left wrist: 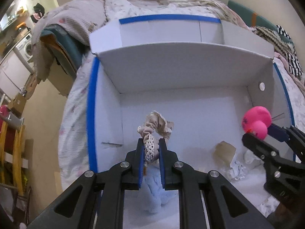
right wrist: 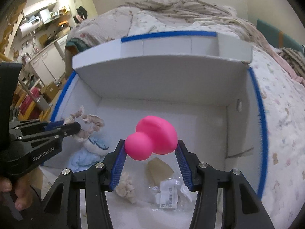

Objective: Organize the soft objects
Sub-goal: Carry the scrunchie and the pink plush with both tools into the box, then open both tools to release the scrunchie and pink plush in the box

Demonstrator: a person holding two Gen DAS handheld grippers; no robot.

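A: What surface and room are shown?

B: A white box [left wrist: 106, 99] with blue-taped rims is seen lying open on a bed [left wrist: 74, 114] covered by a pale patterned quilt. A rumpled blanket [left wrist: 80, 19] is heaped behind the box. Beyond the bed's left edge, a washing machine [left wrist: 26, 47] and cabinets are visible, and shelves with appliances are seen in the right wrist view.

A: How are the task's things held?

B: A cream crocheted scrunchie [left wrist: 150, 147] is pinched between the nearly closed fingers of the left gripper [left wrist: 151, 148], over the left part of the box floor. A pink mushroom-shaped toy [right wrist: 152, 139] is clamped between the half-spread fingers of the right gripper [right wrist: 151, 148], over the middle of the box; its round end is pressed against the left pad.

A: What is already lying in the box?

B: A light blue plush item [right wrist: 89, 152] is seen near the left wall, a beige fuzzy piece [right wrist: 126, 189] lies near the front, and a brown card [right wrist: 159, 169] with a crumpled clear wrapper [right wrist: 169, 192] is found right of centre.

A: What of edges and free room?

B: The far wall is overhung by a raised lid flap [right wrist: 162, 72]. The floor toward the far right corner is left bare. The two grippers are held side by side, apart from each other and from the walls.
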